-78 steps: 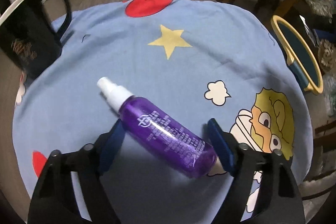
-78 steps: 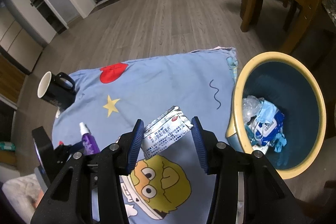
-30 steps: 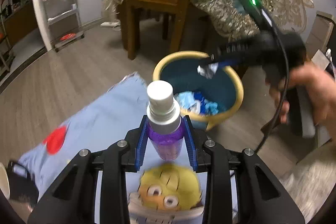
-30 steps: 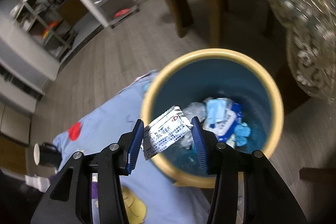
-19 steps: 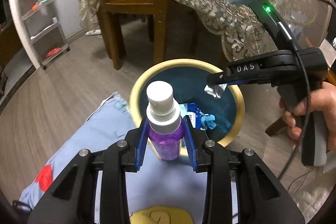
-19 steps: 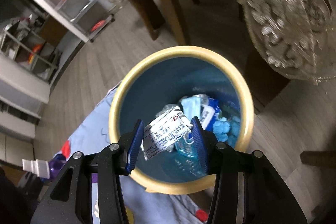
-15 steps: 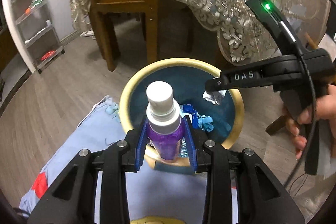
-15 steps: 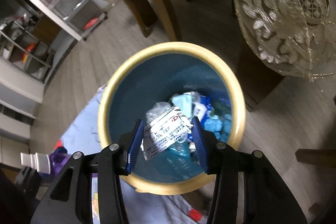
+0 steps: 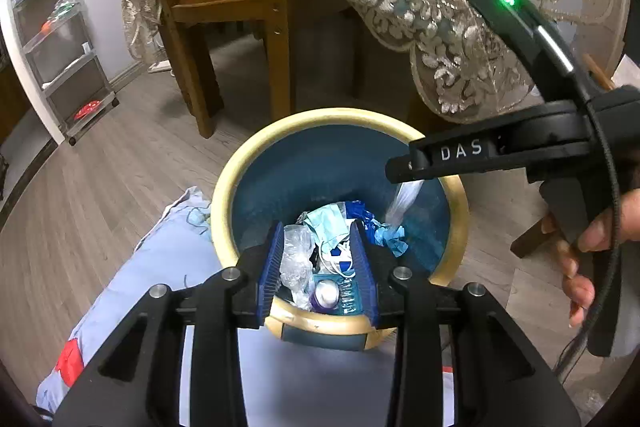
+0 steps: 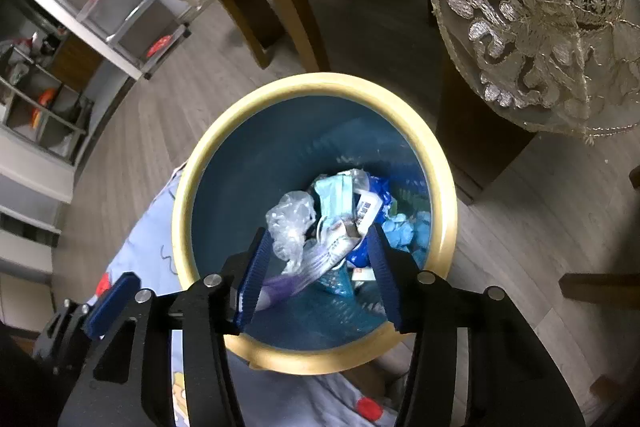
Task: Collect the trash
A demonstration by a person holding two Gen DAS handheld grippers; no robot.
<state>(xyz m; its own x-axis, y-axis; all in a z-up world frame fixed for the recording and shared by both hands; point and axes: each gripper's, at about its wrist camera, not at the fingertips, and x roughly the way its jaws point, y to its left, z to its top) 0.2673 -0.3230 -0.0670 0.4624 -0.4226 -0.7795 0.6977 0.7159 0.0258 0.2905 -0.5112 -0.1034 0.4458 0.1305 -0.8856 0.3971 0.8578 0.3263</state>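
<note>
Both grippers hang over the yellow-rimmed blue bin (image 9: 224, 195) (image 10: 184, 195). My left gripper (image 9: 316, 241) has its jaws opening, and no pad presses on anything. The purple spray bottle (image 9: 326, 294), white cap up, is below them inside the bin, and shows as a purple blur (image 10: 286, 283) in the right wrist view. My right gripper (image 10: 320, 243) (image 9: 400, 171) also has its jaws opening. The foil packet (image 9: 404, 201) (image 10: 340, 247) falls from it as a blurred streak. Masks, clear plastic and blue wrappers lie at the bin's bottom.
The blue cartoon cloth (image 9: 160, 267) (image 10: 148, 239) reaches the bin's near side. A wooden chair (image 9: 276, 27) and a lace-edged tablecloth (image 9: 452, 39) stand behind the bin. A shelf rack (image 9: 68, 47) is far left. A person's hand (image 9: 588, 251) holds the right gripper's handle.
Both grippers came over the bin and sank a little. The bottle has left the left jaws and the packet has left the right jaws. Both are dropping into the bin.
</note>
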